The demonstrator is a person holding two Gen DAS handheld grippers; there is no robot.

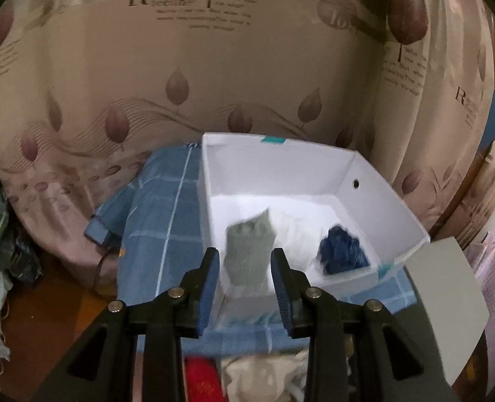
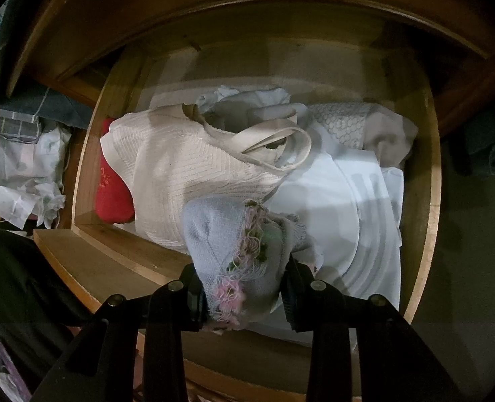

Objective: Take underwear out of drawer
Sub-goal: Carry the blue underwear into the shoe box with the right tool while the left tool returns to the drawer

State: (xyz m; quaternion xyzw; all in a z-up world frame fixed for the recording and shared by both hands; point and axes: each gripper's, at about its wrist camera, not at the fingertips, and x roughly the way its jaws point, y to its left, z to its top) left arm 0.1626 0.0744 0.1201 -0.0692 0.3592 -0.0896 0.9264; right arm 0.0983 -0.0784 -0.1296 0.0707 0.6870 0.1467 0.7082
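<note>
A soft grey piece of underwear (image 1: 249,254) hangs bunched up over the near edge of the white box. A dark blue piece (image 1: 343,250) lies crumpled inside that box. A pale purple piece with pink frills (image 2: 237,261) is lifted, scrunched, above the open wooden drawer (image 2: 421,207) full of white clothes.

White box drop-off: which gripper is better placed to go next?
Left. Its gripper holds a grey garment right over the white box; the right gripper holds a pale lace-trimmed garment above the drawer.
</note>
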